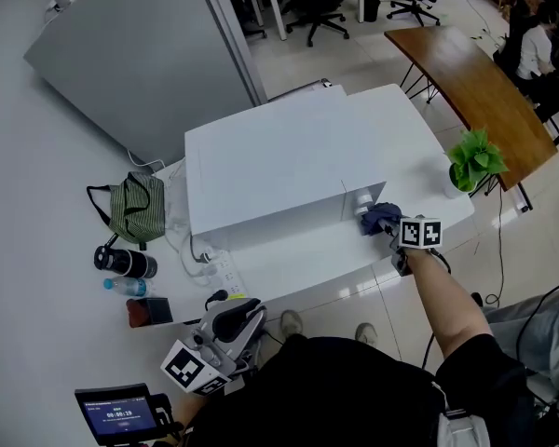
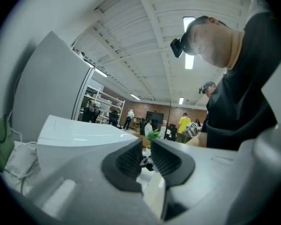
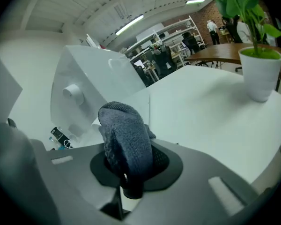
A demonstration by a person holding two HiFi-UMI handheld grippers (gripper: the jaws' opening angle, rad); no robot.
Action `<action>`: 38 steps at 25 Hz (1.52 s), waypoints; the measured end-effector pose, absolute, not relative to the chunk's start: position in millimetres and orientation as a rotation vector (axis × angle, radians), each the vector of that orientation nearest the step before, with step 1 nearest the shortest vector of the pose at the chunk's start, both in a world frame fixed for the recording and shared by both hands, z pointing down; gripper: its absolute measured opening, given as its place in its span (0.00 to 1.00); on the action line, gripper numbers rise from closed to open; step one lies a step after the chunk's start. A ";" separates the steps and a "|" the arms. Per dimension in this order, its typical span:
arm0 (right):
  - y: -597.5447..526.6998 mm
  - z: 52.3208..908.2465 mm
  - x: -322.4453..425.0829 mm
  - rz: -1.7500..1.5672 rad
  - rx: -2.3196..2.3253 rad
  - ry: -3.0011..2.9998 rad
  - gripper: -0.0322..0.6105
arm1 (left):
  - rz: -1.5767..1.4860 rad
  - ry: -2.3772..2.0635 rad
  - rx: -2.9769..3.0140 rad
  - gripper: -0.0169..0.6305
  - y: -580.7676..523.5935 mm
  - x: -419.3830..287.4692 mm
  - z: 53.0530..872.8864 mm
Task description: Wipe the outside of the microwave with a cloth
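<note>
A white microwave (image 1: pixel 279 156) stands on the white table (image 1: pixel 419 138). In the head view my right gripper (image 1: pixel 396 231) is at the microwave's front right corner, shut on a dark blue cloth (image 1: pixel 380 217). The cloth lies close beside the round knob (image 1: pixel 361 198). In the right gripper view the bunched cloth (image 3: pixel 126 139) fills the jaws of the right gripper (image 3: pixel 129 161), and the microwave (image 3: pixel 98 74) with its knob (image 3: pixel 71 91) is just beyond. My left gripper (image 1: pixel 225 317) hangs low by the table's near edge, shut and holding nothing. In its own view the left gripper (image 2: pixel 144 161) points at the microwave (image 2: pixel 79 135).
A potted plant (image 1: pixel 473 161) in a white pot (image 3: pixel 260 69) stands at the table's right end. Left of the microwave lie a green bag (image 1: pixel 138 208), a black flask (image 1: pixel 124 262), a water bottle (image 1: pixel 129 287) and a power strip (image 1: pixel 225 273). A brown table (image 1: pixel 475 87) is beyond.
</note>
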State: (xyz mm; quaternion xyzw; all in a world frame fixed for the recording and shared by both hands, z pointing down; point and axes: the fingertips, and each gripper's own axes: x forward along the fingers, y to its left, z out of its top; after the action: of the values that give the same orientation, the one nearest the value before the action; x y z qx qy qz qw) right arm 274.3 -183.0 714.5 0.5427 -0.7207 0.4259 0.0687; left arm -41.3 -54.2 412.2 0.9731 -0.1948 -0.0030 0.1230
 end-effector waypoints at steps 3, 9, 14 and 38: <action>-181.8 700.3 268.4 1.238 1.562 -2.199 0.13 | -0.025 -0.575 2.833 0.11 -56.4 -46.1 412.9; -158.7 699.6 106.8 1.263 1.056 -2.372 0.13 | -0.058 -0.634 2.801 0.11 -58.2 -67.9 426.3; -171.7 717.7 -50.6 1.248 0.759 -2.408 0.13 | -0.058 -0.736 2.749 0.11 -57.8 -107.2 443.9; -215.7 761.1 -7.3 1.270 1.103 -2.227 0.13 | -0.021 -0.760 2.728 0.11 -59.8 -126.6 444.9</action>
State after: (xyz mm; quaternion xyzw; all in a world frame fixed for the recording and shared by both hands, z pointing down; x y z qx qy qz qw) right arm -7.3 -215.7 761.1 0.3892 -0.7857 0.4482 0.1743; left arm -126.6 -59.8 444.9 0.9518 -0.2653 -0.0073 0.1540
